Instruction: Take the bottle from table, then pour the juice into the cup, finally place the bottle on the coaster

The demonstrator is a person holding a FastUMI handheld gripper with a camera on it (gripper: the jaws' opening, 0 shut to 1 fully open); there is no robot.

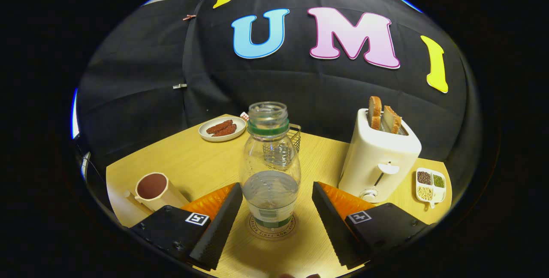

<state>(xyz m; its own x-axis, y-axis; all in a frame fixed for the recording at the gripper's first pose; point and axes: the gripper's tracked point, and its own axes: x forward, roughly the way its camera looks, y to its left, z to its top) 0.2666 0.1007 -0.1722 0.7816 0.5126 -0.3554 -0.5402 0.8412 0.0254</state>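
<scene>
Claw (274,222): stood open, fingers spread to either side of the bottle, right one clearly apart from it.
Bottle (270,170): upright and uncapped on the coaster (257,228), between the fingers.
Cup (153,188): left of the claw, on the table (193,162).
Toaster (379,158): right, holding bread.
Plate (222,129): beyond the bottle.

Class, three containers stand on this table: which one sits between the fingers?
The clear plastic bottle, standing on the round coaster between the open fingers. The cream cup and white toaster stand off to either side.
</scene>
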